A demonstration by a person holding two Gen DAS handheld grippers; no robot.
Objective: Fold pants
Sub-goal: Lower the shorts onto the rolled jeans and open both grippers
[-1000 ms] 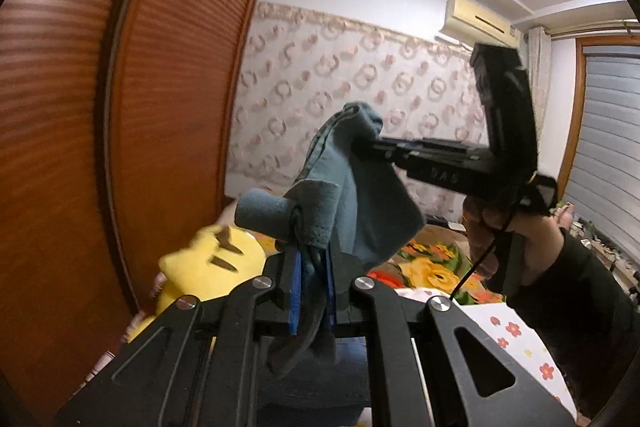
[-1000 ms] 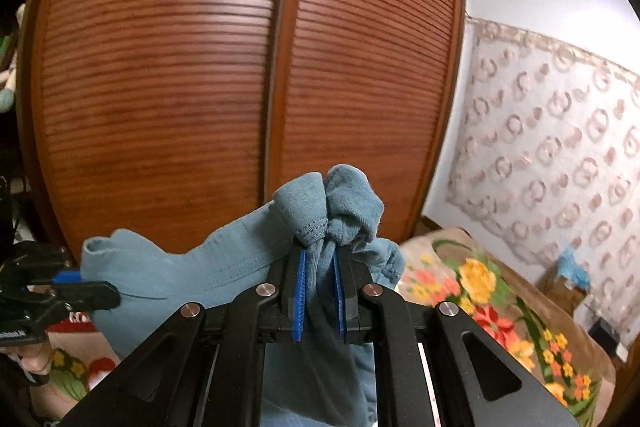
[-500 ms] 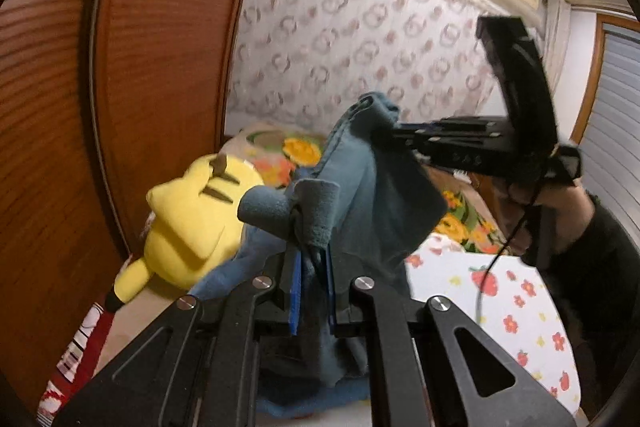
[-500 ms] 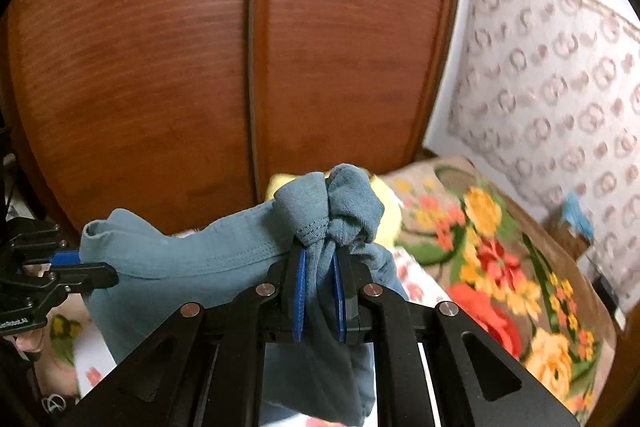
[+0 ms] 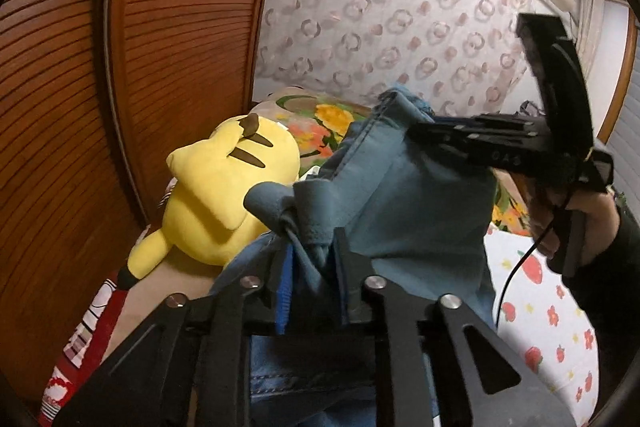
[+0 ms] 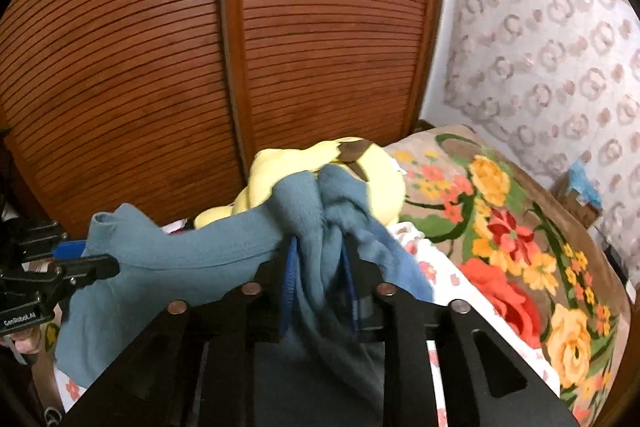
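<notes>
The blue-grey pants [image 5: 420,195] hang in the air, held up between both grippers above the bed. My left gripper [image 5: 310,267] is shut on a bunched edge of the pants. My right gripper [image 6: 318,267] is shut on another bunched edge of the pants [image 6: 180,259]. In the left wrist view the right gripper [image 5: 412,133] reaches in from the right and pinches the top of the cloth. In the right wrist view the left gripper [image 6: 112,265] shows at the left edge, clamped on the cloth's far corner. The cloth stretches between them and droops below.
A yellow plush toy [image 5: 224,195] lies on the bed behind the pants, against the brown slatted wardrobe doors [image 6: 160,47]. A floral blanket [image 6: 520,239] covers the bed at right. A white sheet with red strawberries [image 5: 540,299] lies below.
Both grippers have tipped downward with the pants still held; the views now show more of the bed and plush toy and less of the ceiling.
</notes>
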